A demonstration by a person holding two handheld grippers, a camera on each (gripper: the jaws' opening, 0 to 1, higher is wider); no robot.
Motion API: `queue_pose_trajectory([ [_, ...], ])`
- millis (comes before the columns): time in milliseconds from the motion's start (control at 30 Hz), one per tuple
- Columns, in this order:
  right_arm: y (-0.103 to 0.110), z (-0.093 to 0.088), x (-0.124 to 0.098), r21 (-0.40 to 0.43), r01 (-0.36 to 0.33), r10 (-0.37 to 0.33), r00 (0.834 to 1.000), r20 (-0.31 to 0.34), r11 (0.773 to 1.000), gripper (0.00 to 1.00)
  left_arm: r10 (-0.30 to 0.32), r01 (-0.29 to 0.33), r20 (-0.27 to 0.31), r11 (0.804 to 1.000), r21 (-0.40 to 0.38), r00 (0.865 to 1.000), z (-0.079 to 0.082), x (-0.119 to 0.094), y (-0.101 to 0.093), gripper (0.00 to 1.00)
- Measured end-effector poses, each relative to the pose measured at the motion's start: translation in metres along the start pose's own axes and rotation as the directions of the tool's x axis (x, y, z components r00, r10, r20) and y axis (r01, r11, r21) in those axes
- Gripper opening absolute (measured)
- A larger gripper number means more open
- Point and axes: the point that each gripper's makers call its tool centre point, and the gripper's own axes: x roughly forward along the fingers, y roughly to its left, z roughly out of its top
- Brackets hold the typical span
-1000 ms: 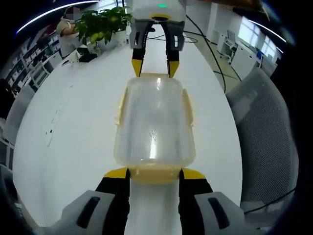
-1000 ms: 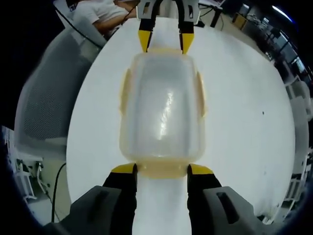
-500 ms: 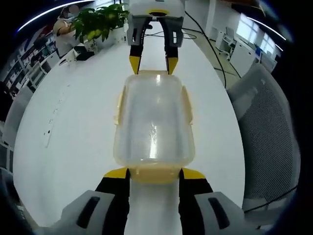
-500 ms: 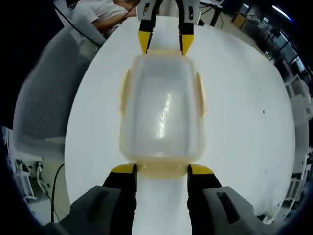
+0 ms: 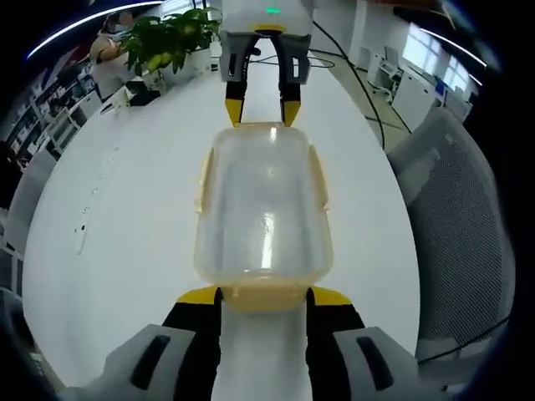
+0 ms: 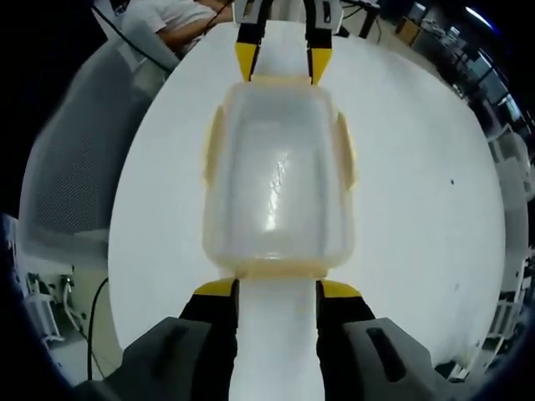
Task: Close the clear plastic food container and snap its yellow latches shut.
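So in the left gripper view there's a potted plant (image 5: pixel 171 38) way off at the far left end of the white surface (image 5: pixel 109 209), and the clear plastic food container (image 5: pixel 263 205) sits lengthwise dead center with its lid on. The left claw (image 5: pixel 263 296) has its 2 yellow-tipped jaws apart, one at each corner of the near end latch, tips right at the container's edge, nothing pinched between them. A yellow latch (image 5: pixel 203 180) runs down each long side. At the far end the right claw (image 5: pixel 261 109) comes in from the top, jaws spread too, tips at the far end of the lid. A grey mesh chair (image 5: pixel 456 217) is off to the right. In the right gripper view it's the same deal mirrored: a chair (image 6: pixel 71 175) on the left, the container (image 6: pixel 276 180) in the middle on the surface (image 6: pixel 418 209), the right claw (image 6: pixel 276 288) open around the near end latch, and the left claw (image 6: pixel 280 63) at the far end with a person's sleeve (image 6: pixel 167 17) behind it
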Motion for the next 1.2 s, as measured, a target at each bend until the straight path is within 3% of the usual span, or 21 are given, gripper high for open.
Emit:
queue_pose_trajectory([
  [300,-0.003,0.002,-0.01,0.073,0.049,-0.053,0.998,0.041,0.996,0.34,0.049,-0.047,0.023,0.995,-0.082,0.999,0.0,-0.012,0.004,0.37],
  [633,-0.002,0.006,-0.024,0.179,0.086,-0.106,0.989,0.104,0.98,0.35,0.137,-0.119,0.067,0.969,-0.218,0.988,0.002,-0.028,0.006,0.36],
  [833,-0.002,0.011,-0.032,0.262,0.1,-0.142,0.979,0.147,0.96,0.35,0.202,-0.164,0.091,0.933,-0.32,0.975,0.005,-0.03,0.007,0.36],
  [1000,-0.003,0.012,-0.034,0.311,0.136,-0.189,0.971,0.149,0.941,0.34,0.272,-0.226,0.077,0.901,-0.371,0.959,0.001,-0.03,0.012,0.35],
  [1200,0.0,0.013,-0.032,0.424,0.136,-0.23,0.956,0.179,0.895,0.34,0.333,-0.23,0.124,0.831,-0.506,0.935,0.008,-0.031,0.011,0.35],
])
